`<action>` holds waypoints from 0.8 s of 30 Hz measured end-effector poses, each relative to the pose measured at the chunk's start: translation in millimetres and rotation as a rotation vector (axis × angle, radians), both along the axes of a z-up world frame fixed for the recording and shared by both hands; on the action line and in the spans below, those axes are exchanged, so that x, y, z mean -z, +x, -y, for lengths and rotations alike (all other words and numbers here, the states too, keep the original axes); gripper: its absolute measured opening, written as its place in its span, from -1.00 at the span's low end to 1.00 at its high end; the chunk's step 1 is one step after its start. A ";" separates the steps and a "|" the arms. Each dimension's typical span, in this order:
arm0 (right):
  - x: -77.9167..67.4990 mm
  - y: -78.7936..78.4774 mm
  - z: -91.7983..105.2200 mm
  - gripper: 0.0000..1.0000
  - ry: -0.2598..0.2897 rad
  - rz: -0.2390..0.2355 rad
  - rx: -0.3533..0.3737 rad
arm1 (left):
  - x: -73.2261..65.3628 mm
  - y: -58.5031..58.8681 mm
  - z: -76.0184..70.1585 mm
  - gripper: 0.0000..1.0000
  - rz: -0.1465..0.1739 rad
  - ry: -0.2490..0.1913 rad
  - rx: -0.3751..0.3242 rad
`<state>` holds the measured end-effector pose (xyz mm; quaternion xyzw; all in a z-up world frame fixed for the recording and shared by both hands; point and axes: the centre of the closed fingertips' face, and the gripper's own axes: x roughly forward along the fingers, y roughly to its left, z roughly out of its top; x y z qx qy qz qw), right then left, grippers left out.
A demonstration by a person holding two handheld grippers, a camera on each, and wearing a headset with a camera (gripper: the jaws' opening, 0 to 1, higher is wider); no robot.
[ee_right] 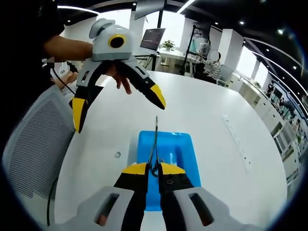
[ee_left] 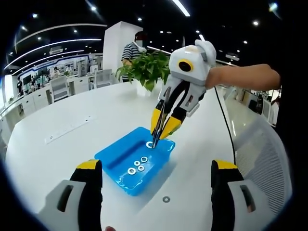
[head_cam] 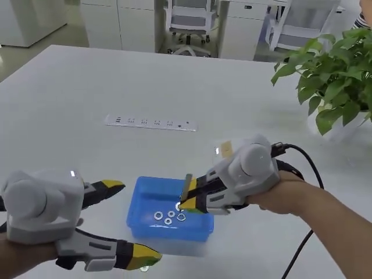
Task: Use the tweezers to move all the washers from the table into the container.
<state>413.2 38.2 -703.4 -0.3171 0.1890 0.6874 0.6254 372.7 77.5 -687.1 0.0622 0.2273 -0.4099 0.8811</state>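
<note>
The right gripper, jaws clamped on tweezers, put their tips at a washer inside the blue container beside four washers; one last washer lay on the table, not yet moved; the left gripper hung wide open.

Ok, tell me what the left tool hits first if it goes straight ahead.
Probably the blue container just ahead of its open jaws; height is unclear, so it might pass over the rim.
</note>
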 end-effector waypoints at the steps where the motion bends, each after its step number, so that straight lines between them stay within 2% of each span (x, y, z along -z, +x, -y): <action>1: 0.4 1.3 0.3 -0.83 0.003 -0.001 0.004 | -0.7 0.7 0.1 0.99 0.001 -0.003 -0.002; 16: 23.9 28.4 7.9 -0.83 -0.006 0.001 0.070 | 0.0 6.5 2.4 0.99 -0.004 0.005 0.004; 24: 34.9 36.7 6.2 -0.82 -0.009 0.002 0.094 | 0.4 11.0 4.0 0.99 -0.007 0.012 0.009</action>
